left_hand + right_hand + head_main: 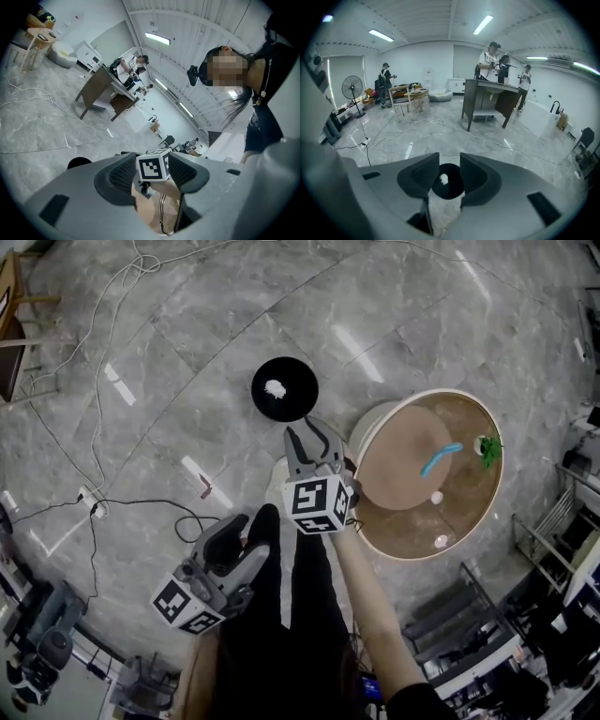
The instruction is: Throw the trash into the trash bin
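A black round trash bin point(292, 405) stands on the grey marble floor, with a crumpled white paper ball point(275, 387) lying inside it. My right gripper point(305, 433) hovers just on the near side of the bin, pointing down at it, jaws open and empty. In the right gripper view the bin point(453, 188) and the paper ball point(444, 178) show through the gap between the jaws of the right gripper point(450, 165). My left gripper point(246, 523) hangs lower left by the person's legs, open and empty. In its own view the left gripper point(152, 171) frames the right gripper's marker cube point(153, 166).
A round brown-topped table point(405, 457) stands right of the bin with a blue strip point(441, 458), a green item point(488, 448) and small white balls on it. Cables point(101, 352) and a power strip point(94, 505) lie on the floor at left. A desk point(490, 96) with people stands further off.
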A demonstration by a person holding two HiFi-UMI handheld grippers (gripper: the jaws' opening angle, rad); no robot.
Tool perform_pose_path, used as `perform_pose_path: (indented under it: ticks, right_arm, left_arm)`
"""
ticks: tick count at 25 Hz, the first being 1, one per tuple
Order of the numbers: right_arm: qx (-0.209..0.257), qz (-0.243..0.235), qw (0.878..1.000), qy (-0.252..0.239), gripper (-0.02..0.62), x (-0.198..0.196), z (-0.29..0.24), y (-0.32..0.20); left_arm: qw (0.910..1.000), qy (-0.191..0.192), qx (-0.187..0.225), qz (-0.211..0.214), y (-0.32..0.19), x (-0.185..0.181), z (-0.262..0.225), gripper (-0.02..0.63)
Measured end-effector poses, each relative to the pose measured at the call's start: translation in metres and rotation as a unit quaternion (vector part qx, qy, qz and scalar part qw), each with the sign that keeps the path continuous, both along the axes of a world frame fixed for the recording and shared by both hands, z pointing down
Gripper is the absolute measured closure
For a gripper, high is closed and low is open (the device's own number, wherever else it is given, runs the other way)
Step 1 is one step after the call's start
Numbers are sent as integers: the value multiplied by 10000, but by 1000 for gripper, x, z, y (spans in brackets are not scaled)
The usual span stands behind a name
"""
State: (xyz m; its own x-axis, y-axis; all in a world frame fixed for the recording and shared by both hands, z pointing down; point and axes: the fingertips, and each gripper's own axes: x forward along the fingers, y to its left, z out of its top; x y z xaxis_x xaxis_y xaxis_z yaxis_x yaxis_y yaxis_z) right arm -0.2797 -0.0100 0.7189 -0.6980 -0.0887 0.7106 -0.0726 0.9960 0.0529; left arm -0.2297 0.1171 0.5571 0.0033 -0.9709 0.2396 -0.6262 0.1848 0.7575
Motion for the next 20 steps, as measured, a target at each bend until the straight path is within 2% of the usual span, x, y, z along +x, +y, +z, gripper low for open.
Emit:
perform_pose_path:
  ticks: [4, 7, 9, 10, 12, 14, 17, 20]
  right_arm:
    - [-68, 297, 9995, -32, 470, 21, -18, -4]
    - [-296, 704, 9967, -260, 526, 51, -48, -10]
    - [-525, 1066, 9911, -593, 570, 74, -77, -16]
    - [-694, 1252, 9866, -790, 591, 87, -93, -18]
    - [-1096, 1620, 9743, -1120, 592, 115, -128, -22]
    - [-1279, 1973, 9608, -1466, 592, 145, -165, -29]
    - [-1176, 2391, 9362, -2290, 592, 187, -224, -38]
    - [-1000, 2863, 9100, -2829, 592, 231, -273, -38]
  left_arm:
    - [9998, -118, 67, 154, -4, -3, -9, 393]
    - [9988, -182, 194, 404, -16, 2, -21, 393]
    - [9974, -225, 305, 619, -28, 7, -33, 394]
    - [9963, -247, 369, 741, -35, 10, -40, 396]
    - [9930, -294, 511, 1021, -51, 17, -57, 413]
    - [9885, -376, 639, 1321, -69, 28, -75, 463]
    - [9797, -618, 744, 1757, -94, 52, -104, 525]
    - [9640, -884, 858, 2358, -118, 82, -129, 556]
